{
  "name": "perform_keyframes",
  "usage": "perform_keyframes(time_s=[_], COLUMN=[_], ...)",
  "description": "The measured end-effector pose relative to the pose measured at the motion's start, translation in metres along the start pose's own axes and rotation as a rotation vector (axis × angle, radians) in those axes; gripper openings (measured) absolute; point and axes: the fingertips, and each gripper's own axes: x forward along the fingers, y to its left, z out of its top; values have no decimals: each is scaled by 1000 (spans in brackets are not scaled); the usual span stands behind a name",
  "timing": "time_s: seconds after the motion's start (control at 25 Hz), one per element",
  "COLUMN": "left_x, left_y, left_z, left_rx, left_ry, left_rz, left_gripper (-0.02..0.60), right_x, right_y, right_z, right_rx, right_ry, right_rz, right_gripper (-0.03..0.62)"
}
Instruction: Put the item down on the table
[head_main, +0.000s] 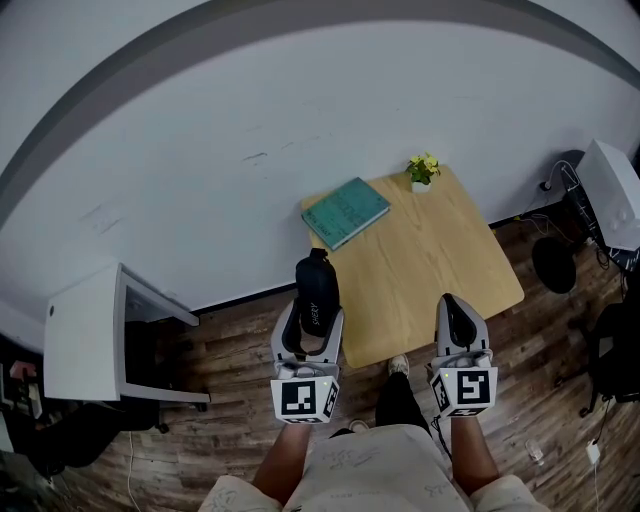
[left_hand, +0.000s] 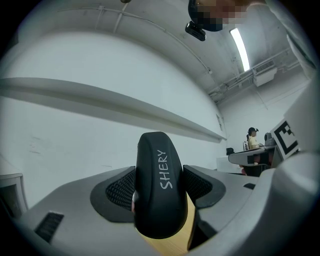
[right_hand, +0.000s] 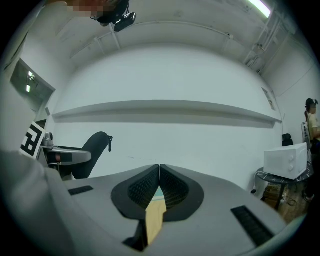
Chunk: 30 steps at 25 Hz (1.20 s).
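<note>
A black case printed "SHERY" (left_hand: 160, 192) stands upright between the pads of my left gripper (head_main: 312, 300), which is shut on it. In the head view the black case (head_main: 317, 292) hangs over the near left corner of the wooden table (head_main: 440, 270). My right gripper (head_main: 455, 320) hovers above the table's near edge with its jaws shut and nothing between them. In the right gripper view the pads (right_hand: 172, 187) meet, and a strip of the table (right_hand: 155, 217) shows below them.
A teal book (head_main: 346, 212) lies at the table's far left corner and a small potted plant (head_main: 423, 171) at its far edge. A white cabinet (head_main: 95, 335) stands to the left. A white box (head_main: 615, 195) and cables sit at right. The floor is wood planks.
</note>
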Motion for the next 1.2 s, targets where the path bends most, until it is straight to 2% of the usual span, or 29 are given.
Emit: perform_keyframes(time_s=[0.32, 0.52, 0.88, 1.2], left_x=[12, 13, 8, 10], left_y=[-23, -37, -60, -76], left_z=[-49, -83, -166, -216], left_rx=[-14, -52, 20, 57], left_ry=[150, 247, 459, 590], left_rz=[-78, -130, -178, -210], left_gripper=[304, 304, 304, 304], right_x=[3, 7, -5, -18], right_y=[1, 0, 5, 5], right_z=[-28, -49, -95, -124], right_rx=[38, 48, 60, 62], right_ry=[59, 103, 203, 280], right_rz=[24, 26, 48, 57], right_gripper=[17, 17, 17, 17])
